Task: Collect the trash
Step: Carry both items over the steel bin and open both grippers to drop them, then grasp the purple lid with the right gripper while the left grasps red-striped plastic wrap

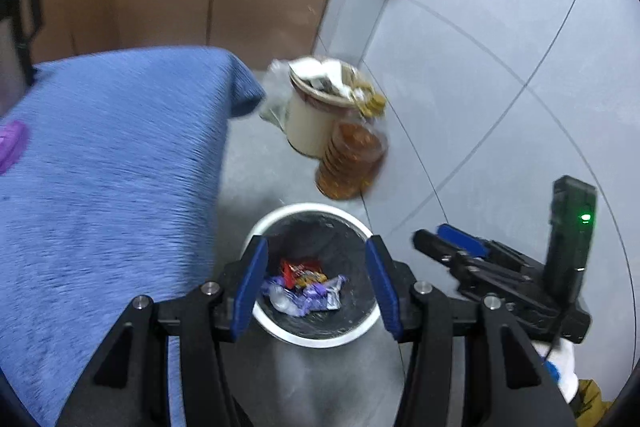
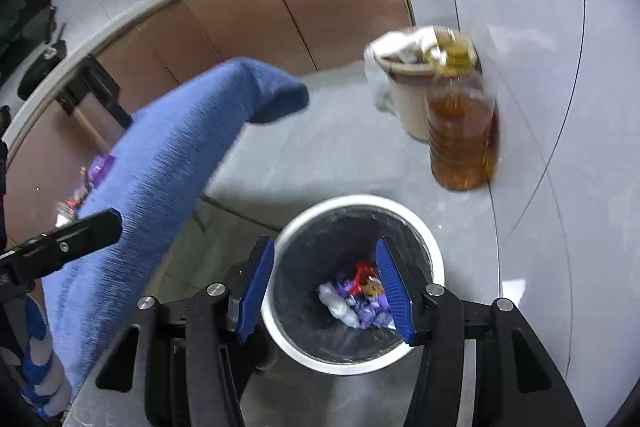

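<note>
The blue-covered tabletop (image 1: 108, 163) fills the left of the frame. Below center on the floor stands the white trash bin (image 1: 256, 227), with crumpled wrappers (image 1: 306, 291) at its bottom. Above it, the left gripper (image 1: 318, 291) and the right gripper (image 2: 326, 289) both have their fingers spread wide, holding nothing.

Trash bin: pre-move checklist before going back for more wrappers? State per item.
1. Left gripper empty, jaws apart: ok.
2. Right gripper empty, jaws apart: ok.
3. Wrappers lie inside the trash bin, none on its rim: ok.
4. More trash left to collect: ok, a purple wrapper lies on the blue cloth.
5. Oil bottle upright, apart from the bin: ok.
6. Floor around the bin free of dropped pieces: cannot tell, grippers hide the near side.
</note>
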Motion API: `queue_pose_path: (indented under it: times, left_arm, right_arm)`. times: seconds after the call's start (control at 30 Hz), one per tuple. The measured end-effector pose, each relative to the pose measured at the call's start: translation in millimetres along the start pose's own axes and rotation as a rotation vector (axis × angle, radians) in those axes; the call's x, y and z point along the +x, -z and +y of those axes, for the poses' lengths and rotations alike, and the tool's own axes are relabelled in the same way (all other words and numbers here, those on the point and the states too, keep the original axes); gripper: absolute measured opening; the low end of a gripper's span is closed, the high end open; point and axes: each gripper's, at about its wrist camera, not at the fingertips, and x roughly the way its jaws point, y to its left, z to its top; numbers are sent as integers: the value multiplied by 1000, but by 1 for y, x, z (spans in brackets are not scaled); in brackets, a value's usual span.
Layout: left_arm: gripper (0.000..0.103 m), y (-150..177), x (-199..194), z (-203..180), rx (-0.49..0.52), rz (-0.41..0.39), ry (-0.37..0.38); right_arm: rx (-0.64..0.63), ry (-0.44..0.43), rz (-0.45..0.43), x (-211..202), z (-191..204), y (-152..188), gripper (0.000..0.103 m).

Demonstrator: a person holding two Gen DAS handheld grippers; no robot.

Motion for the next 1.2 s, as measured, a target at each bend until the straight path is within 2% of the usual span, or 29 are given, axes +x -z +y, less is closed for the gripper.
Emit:
queue_pose_path:
  times: [0.2, 0.43, 0.5, 0.73, 0.97, 1.07, 1.2]
  left_arm:
    - [49, 11, -64, 19, -19, -116, -55]
    - [49, 34, -140, 49, -50, -214, -141]
    - [53, 44, -161, 60, -68, -244, -175]
    - [54, 81, -226, 111, -174, -316, -274]
    - [54, 112, -270, 175, -283, -356, -368]
    - [54, 115, -268, 204, -319, -340, -390]
    - [54, 110, -247, 238, -352, -296, -402]
  right_arm:
    - [-53, -49, -104, -49, 43, -13, 56]
    - [-157, -120, -212, -106, 110, -20, 70]
    - [-198, -141, -240, -123, 132, -21, 71]
    - [-314, -207, -295, -166, 191, -15, 72]
    - [-398, -265, -303, -173, 240, -10, 77]
    - [-418, -278, -279, -159, 255, -11, 77]
    - [-436, -298, -227, -122, 278, -14, 77]
